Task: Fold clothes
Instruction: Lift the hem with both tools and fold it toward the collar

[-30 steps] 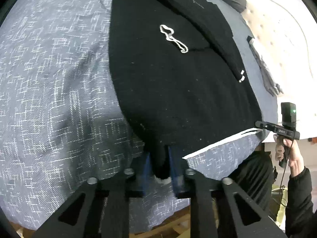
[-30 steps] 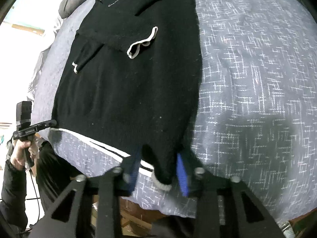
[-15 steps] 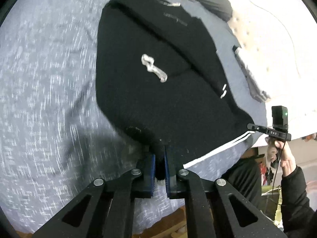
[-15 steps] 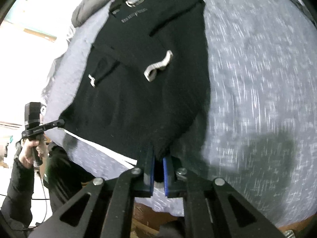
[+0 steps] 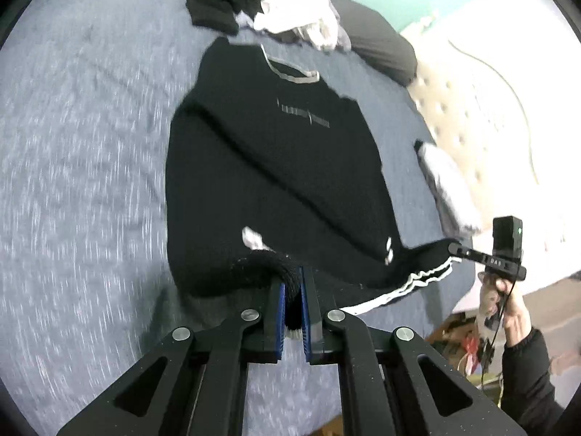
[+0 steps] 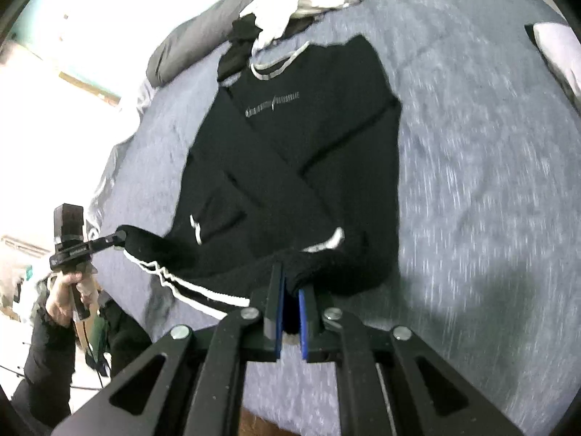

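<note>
- We see a black sweater [image 5: 276,181] spread face up on a grey-blue flecked bedspread [image 5: 80,167], its pale-edged neckline toward the far end and a line of pale lettering across the chest.
- Both sleeves are folded in and cross over the front; their white-trimmed cuffs [image 6: 328,243] lie near the hem.
- The hem, marked by white stripes [image 6: 189,287], is raised off the bedspread at its two corners, and the cloth sags between them.
- Our left gripper [image 5: 295,303] is clamped on one corner of the hem: the blue pads [image 5: 279,312] are pressed together with a thick roll of black knit between them.
- Our right gripper [image 6: 290,312] pinches the other corner in the same way, with black fabric filling the narrow gap between its pads.
- From each wrist view we see the opposite gripper off to the side, held by a hand [image 5: 508,312] in a dark sleeve, its tip buried in the lifted hem.
- Beyond the neckline lies a heap of white and black clothes [image 5: 290,11], touching or just past the collar.
- Behind that heap sits a dark grey pillow or folded duvet [image 5: 377,47].
- A grey and white garment [image 5: 446,189] lies at the bed's edge, apart from the sweater.
- A pale tufted headboard [image 5: 483,116] stands beside the bed there.
</note>
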A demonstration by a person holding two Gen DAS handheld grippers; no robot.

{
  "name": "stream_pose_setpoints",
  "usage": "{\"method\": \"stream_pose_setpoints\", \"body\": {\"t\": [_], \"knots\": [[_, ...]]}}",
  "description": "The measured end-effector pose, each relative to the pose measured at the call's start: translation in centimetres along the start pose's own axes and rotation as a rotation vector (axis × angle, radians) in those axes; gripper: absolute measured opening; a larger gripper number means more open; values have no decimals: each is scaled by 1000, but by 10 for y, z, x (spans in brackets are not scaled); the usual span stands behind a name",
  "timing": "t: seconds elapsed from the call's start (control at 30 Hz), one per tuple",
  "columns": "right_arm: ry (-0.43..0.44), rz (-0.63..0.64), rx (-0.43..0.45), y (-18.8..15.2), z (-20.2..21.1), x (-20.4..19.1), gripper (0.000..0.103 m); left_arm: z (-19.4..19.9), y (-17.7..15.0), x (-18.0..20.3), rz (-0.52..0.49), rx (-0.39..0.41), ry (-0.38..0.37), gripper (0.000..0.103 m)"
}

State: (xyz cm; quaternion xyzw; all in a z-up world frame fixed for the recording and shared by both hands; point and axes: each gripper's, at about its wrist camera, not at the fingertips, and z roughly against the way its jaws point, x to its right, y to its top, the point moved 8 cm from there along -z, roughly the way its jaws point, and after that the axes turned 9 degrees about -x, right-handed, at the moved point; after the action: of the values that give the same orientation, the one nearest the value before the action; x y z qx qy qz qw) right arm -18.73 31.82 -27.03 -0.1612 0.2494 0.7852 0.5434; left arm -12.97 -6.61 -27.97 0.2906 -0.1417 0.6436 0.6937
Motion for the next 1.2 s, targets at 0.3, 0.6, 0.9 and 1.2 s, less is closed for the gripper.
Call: {"method": "stream_pose_setpoints", "body": {"t": [0.3, 0.6, 0.9, 1.2], "knots": [[26, -27, 66, 91, 8, 13, 6, 1, 86, -10, 45, 53, -17, 7], [34, -31, 107, 170, 6, 28, 6, -10, 171, -23, 81, 90, -68, 7], [13, -35, 132, 248, 3, 43, 6, -27, 252, -39, 105, 101, -69, 7], [-22, -26, 160, 316, -20, 55, 6, -46, 317, -62, 115, 109, -40, 7]]}}
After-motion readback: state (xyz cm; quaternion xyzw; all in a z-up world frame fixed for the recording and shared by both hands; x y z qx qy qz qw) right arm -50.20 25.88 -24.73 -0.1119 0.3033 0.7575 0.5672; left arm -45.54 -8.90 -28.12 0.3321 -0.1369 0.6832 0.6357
